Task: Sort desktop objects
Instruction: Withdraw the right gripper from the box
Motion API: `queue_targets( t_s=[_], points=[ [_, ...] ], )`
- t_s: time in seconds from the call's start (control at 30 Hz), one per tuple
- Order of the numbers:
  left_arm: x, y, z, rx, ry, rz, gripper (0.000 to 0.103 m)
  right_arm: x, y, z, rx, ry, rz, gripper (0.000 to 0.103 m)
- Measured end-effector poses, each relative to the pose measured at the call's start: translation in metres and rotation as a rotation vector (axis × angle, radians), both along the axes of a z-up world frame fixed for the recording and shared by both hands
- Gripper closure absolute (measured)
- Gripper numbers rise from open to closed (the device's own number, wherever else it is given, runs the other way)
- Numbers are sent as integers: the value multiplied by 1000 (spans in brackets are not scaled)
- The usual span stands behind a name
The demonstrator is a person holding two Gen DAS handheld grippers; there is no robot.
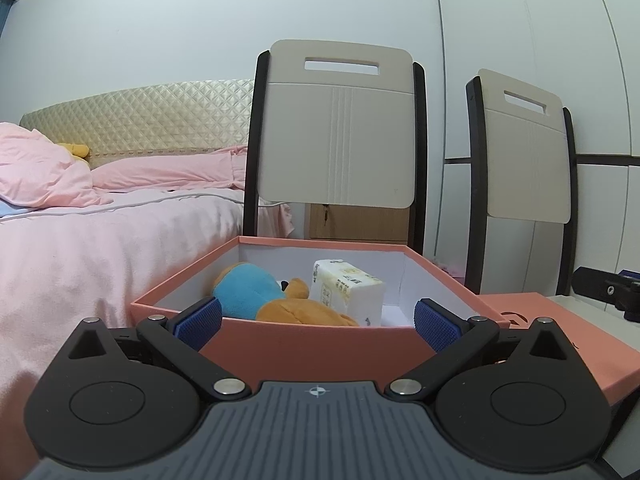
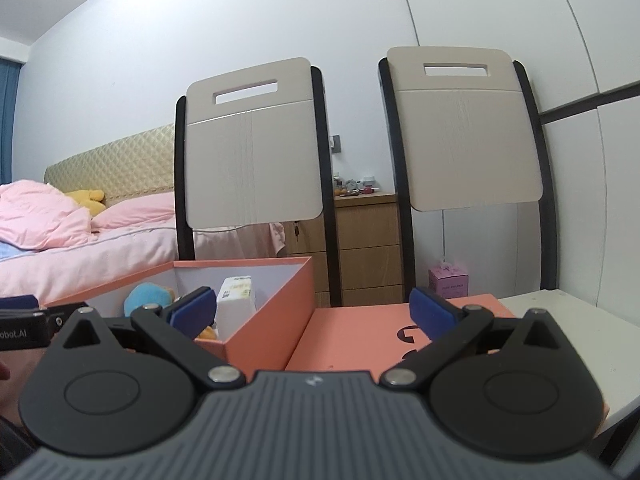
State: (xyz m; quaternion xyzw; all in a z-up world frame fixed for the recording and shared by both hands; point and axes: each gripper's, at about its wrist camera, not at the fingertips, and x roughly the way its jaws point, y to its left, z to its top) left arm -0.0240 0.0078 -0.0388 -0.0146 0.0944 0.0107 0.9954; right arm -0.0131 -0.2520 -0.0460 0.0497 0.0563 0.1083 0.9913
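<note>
Both your grippers sit level, jaws spread and empty: left gripper [image 1: 316, 320] facing the box [image 1: 312, 344], right gripper [image 2: 314, 314] just right of it, over the lid [image 2: 360, 336].

Both handheld grippers level, jaws spread wide, nothing held.

The left gripper [image 1: 318, 320] faces forward, its two black linkage arms splayed outward from the grey ribbed body; the blue ribbed pads [image 1: 199, 322] stand well apart with clear space between them and nothing clamped. The right gripper [image 2: 314, 314] shows the same pose: linkage arms spread, blue pads [image 2: 433, 314] far apart, no contact on either inner face. In the right wrist view, part of the left gripper's black body [image 2: 22, 322] appears at the left edge, just beside the right unit. A sliver of the person's hand [image 2: 3, 370] shows at the far left edge, too little to judge its grip.
</note>
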Motion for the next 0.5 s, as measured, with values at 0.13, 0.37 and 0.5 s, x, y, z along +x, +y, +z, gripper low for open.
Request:
queue_targets(
  t_s=[0.13,0.37,0.5],
  points=[
    [0,1,-1,2,0,-3,0,-2,-1,0,-4,-3,-6,0],
    [0,-1,-2,16,3,-4,0,-4,-4,0,1,-5,-10,0],
    [1,-3,-3,23,5,-4,0,-5,-4,0,3,-8,-10,0]
  ],
)
